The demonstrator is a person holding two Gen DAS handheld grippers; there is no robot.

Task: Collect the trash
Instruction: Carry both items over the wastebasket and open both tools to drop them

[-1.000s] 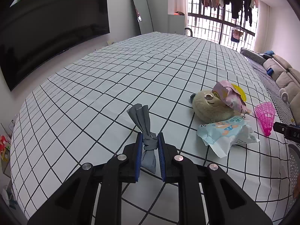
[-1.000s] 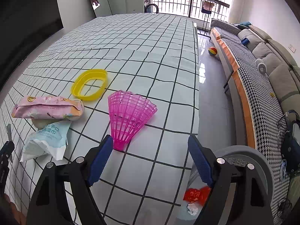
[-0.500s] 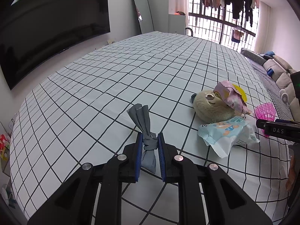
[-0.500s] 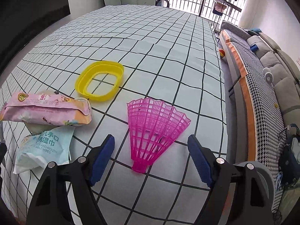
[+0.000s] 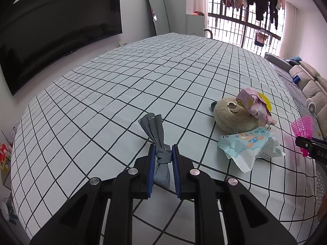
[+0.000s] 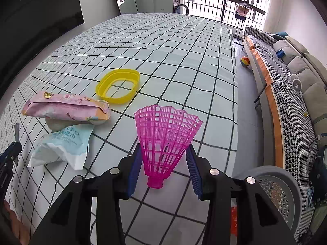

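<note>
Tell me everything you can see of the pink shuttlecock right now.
The pink shuttlecock is translucent plastic: an open lattice skirt flaring wide at the top and narrowing to a small solid base. It sits between the jaws of the right gripper, skirt pointing up and away, base nearest the camera. The jaws are closing, and the blue pads flank the lower skirt, apparently touching it. It is over the checked cloth; whether the base rests on the cloth is unclear. Nothing else touches it.

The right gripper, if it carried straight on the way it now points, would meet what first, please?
The right gripper is closing on the pink shuttlecock already between its fingers, so that comes first. Beyond it lies bare checked tablecloth, though depth is uncertain.
</note>
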